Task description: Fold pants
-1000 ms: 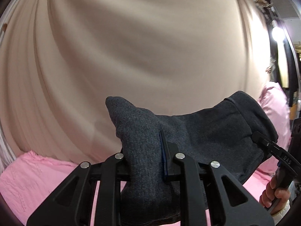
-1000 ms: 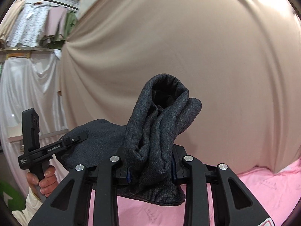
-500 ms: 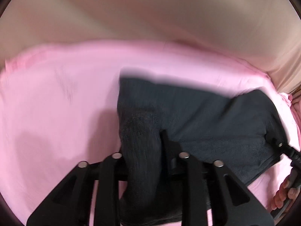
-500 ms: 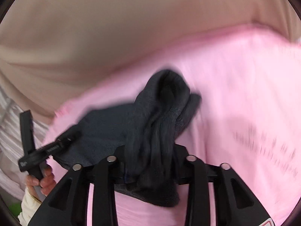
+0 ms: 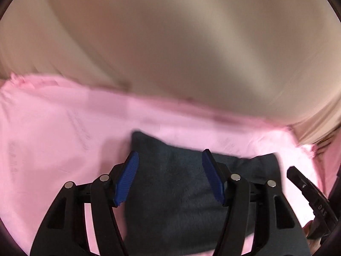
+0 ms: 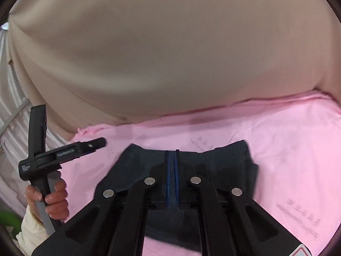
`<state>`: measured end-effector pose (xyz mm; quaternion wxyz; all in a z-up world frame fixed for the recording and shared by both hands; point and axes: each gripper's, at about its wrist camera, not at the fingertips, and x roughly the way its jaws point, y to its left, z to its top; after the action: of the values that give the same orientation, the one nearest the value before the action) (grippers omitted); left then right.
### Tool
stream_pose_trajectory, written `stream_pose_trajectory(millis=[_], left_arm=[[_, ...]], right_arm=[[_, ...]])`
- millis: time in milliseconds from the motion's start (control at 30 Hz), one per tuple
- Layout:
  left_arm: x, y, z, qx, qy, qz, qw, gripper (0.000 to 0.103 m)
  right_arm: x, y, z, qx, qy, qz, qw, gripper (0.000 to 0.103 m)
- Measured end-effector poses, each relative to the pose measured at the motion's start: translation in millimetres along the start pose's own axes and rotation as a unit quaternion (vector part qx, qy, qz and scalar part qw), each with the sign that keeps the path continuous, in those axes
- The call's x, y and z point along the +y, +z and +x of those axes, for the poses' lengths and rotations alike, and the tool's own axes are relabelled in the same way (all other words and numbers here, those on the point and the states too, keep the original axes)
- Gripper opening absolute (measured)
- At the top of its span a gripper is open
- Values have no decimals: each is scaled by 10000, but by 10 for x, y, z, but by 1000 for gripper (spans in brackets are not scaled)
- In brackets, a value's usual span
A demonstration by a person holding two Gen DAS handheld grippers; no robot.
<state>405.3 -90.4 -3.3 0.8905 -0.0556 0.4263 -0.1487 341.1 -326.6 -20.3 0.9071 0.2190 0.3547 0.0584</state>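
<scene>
A second ago both grippers held bunched dark cloth up in front of the beige curtain; now the pants (image 5: 181, 192) lie flat on the pink surface (image 5: 53, 149), let go by both.

The left gripper (image 5: 170, 177) stands wide open, its blue pads (image 5: 126, 181) apart with the pants lying between and below them. The right gripper (image 6: 173, 175) has its pads pressed together with nothing between them, hovering over the middle of the pants (image 6: 234, 164). Half a second ago each was still clamped on a fold of cloth.

In the right wrist view the left gripper (image 6: 93, 145) shows from the side, at the left edge of the pants, with the person's hand (image 6: 53, 200) on its handle.

The pink surface is a cloth cover with faint writing on it. A beige curtain (image 6: 170, 53) hangs right behind it and fills the background. White drapes (image 6: 10, 128) show at the far left.
</scene>
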Motion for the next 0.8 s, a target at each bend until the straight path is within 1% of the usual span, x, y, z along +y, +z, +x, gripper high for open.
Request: stream_pose_trajectory(millis=[33,67,100,133,167,200,233,267,333,367,400,433,467,500,533,567,633,667,700,733,767,800], left_arm=[[37,10,208,188,188,-3,9996,60],[99,-41,460,423,576,-46,9974,60],[167,-104,652,603,893,-71,9941,63],[243,-154,770,660,856,-163,9940,70],[282,-182,729,407,687,-238,9965,70],[270,-193,712,435,670,-227,9965,70],[237,-201,695,441,722,-203,9962,70],[176,-207,681,429,827,-110,9956,70],[51,-221,628,304,959,33,9949,68],[19,-233,582,236,966,89,9950,68],[-40,-260,504,174,958,127,9952,68],[-72,-293,426,114,921,145,9956,68],[-110,-343,322,51,846,143,9963,68],[-100,-378,229,28,801,147,9967,68],[-134,-463,121,36,740,186,9971,68],[-149,-548,39,61,697,267,9972,68],[-212,-664,-27,149,782,461,9958,69],[-234,-803,-56,245,856,595,9942,69],[-93,-873,-160,301,901,626,9935,69],[-94,-978,-144,359,928,672,9928,69],[-58,-1018,-185,287,937,672,9929,70],[-30,-1024,-182,196,948,663,9931,71]], right_arm=[[-131,-13,143,106,-362,105,9992,4],[-411,-79,286,257,-855,354,9954,0],[-667,-155,388,357,-973,700,9921,0],[-901,-240,359,178,-452,1117,9925,0],[-1054,-283,303,174,-57,1538,9879,0],[-1057,-284,237,178,-85,1585,9872,0],[-935,-241,141,129,-267,1316,9909,0],[-783,-197,46,-1,-254,1077,9939,2],[-552,-170,-97,-141,43,762,9970,2],[-430,-189,-143,-185,85,495,9986,2],[-377,-202,-98,-124,-60,289,9995,2],[-362,-268,9,133,-307,109,9994,2],[-449,-363,197,578,-616,36,9964,0],[-517,-419,202,521,-521,165,9971,0],[-555,-453,99,427,-415,355,9976,0],[-534,-469,7,471,-390,420,9972,0],[-409,-517,-253,366,-87,385,9986,12],[-360,-546,-282,384,-17,331,9987,11],[-249,-608,-244,473,-48,234,9986,11],[-248,-692,-207,590,-187,129,9980,11],[-306,-804,-107,726,-388,80,9966,1],[-348,-814,-59,700,-324,152,9969,0]])
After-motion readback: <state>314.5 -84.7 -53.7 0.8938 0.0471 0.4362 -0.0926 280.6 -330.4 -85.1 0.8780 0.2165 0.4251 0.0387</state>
